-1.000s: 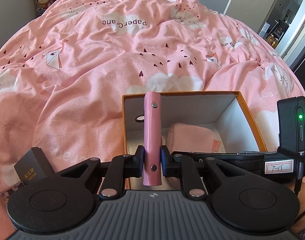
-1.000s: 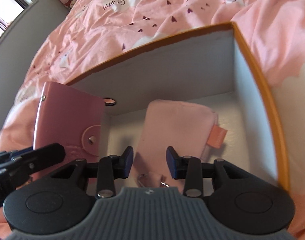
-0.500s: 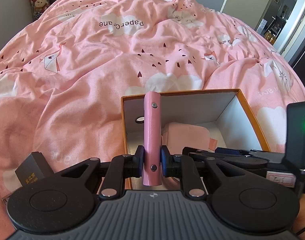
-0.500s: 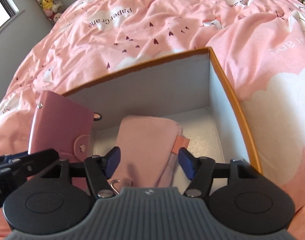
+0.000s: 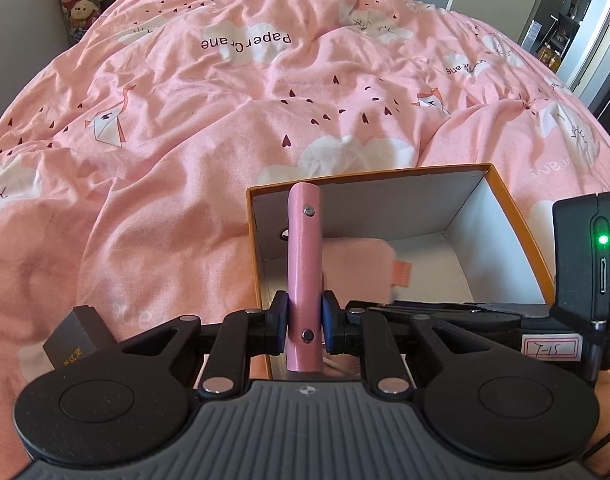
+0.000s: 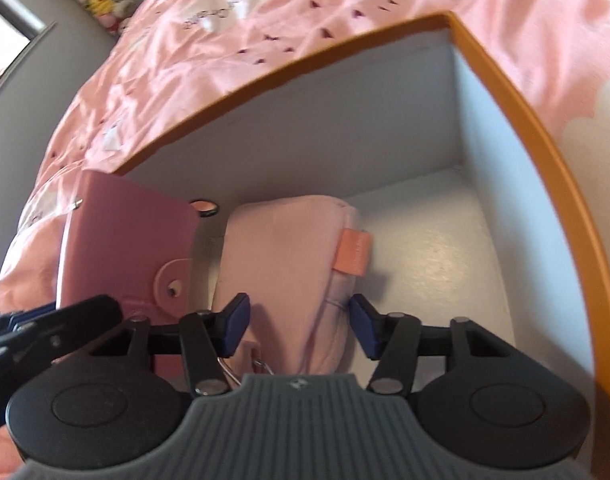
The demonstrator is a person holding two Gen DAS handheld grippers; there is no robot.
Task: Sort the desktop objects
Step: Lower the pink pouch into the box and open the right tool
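Tongs: left tongs [image 5: 303,317] pinch the pink wallet [image 5: 304,272] above the box [image 6: 517,136], right tongs [image 6: 298,325], just closing partway, straddle the pouch [image 6: 281,264] already inside; a dark block [image 5: 78,336] waits on the bed

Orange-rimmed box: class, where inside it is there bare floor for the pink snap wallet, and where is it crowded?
Free: the white floor between the pale pink fabric pouch and the right wall of the orange-rimmed white cardboard box. Crowded: the left side, where the left gripper clamps the pink snap wallet beside the pouch, which the right gripper straddles.
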